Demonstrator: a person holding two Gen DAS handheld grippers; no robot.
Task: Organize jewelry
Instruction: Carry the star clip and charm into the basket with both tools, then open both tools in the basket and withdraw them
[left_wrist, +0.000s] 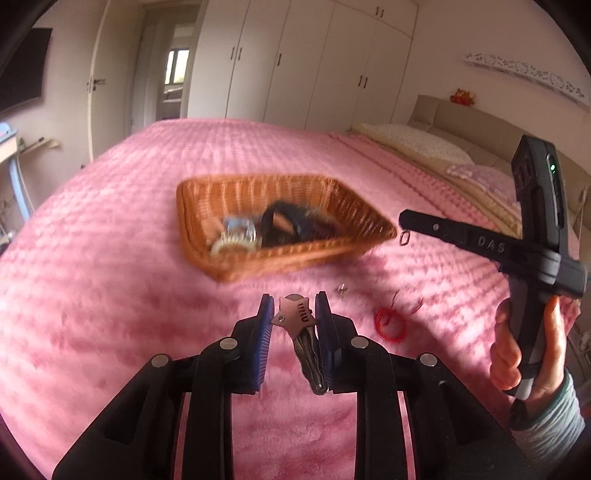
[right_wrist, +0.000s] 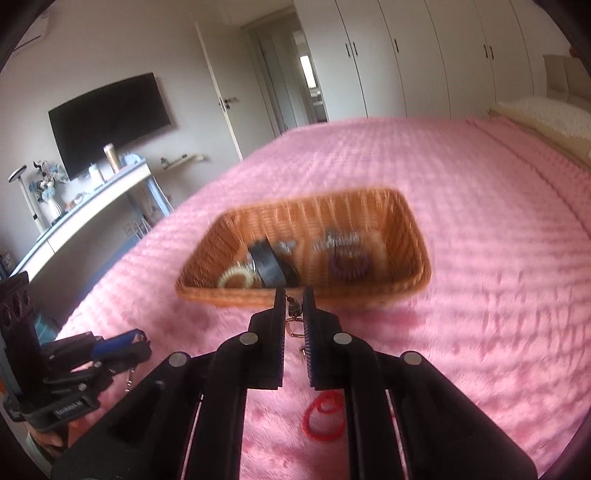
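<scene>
My left gripper (left_wrist: 294, 301) is shut on a star-shaped metal hair clip (left_wrist: 297, 316) and holds it above the pink bedspread, short of the wicker basket (left_wrist: 236, 188). My right gripper (right_wrist: 294, 295) is shut on a small earring with a gold rectangular loop (right_wrist: 294, 328), just before the basket's near rim (right_wrist: 258, 297); from the left wrist view the loop (left_wrist: 405, 237) hangs at the gripper's tip beside the basket's right corner. The basket holds hair ties, bracelets and a dark band. A red bead bracelet (left_wrist: 389, 322) and a small silver stud (left_wrist: 342, 289) lie on the bedspread.
The pink bedspread (right_wrist: 480, 258) covers the whole bed. Pillows (left_wrist: 413, 142) lie at the headboard end. White wardrobes (left_wrist: 314, 55) stand behind the bed. A desk with a vase and a wall TV (right_wrist: 110, 118) stand left of the bed.
</scene>
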